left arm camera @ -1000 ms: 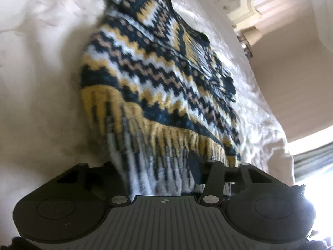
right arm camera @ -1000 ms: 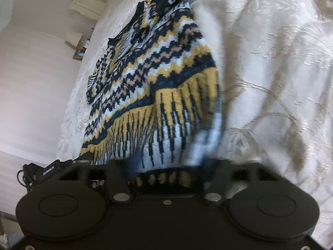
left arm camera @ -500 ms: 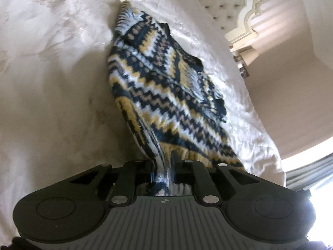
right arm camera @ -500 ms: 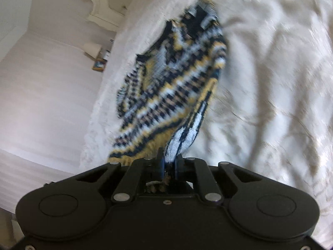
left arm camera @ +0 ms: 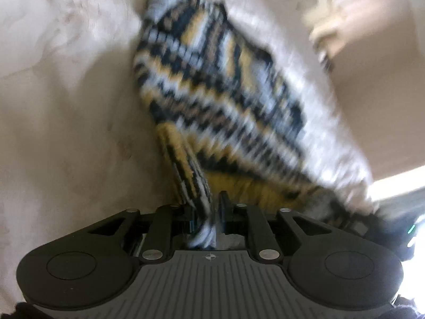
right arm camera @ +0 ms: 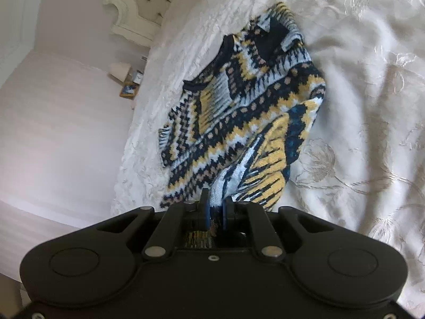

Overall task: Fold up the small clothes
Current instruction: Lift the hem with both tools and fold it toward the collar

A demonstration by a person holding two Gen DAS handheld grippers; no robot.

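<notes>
the step in hand looks like the first fold of the knitted sweater (right arm camera: 239, 111): its bottom hem is pinched at two corners and raised off the bed (right arm camera: 358, 53), while the collar end lies on the cream bedspread toward the headboard (right arm camera: 138, 2). the left gripper (left arm camera: 209, 212) has its jaws closed on a bunched strip of the striped ribbing; the log hints they may be easing open a touch, but the cloth sits firmly between them. the right gripper (right arm camera: 215, 210) has its jaws clamped tight on the other hem corner, a twist of white and yellow knit running up from the pads.

the next move, i judge, calls for carrying both corners together toward the collar, keeping the hem level and taut so the lower half lands squarely on the upper half, then letting go only once it lies flat.

the left wrist view is badly smeared, so the pattern and the sweater's far edge are hard to read. the sleeves cannot be traced with certainty. each gripper's body hides the cloth behind the jaws.
</notes>
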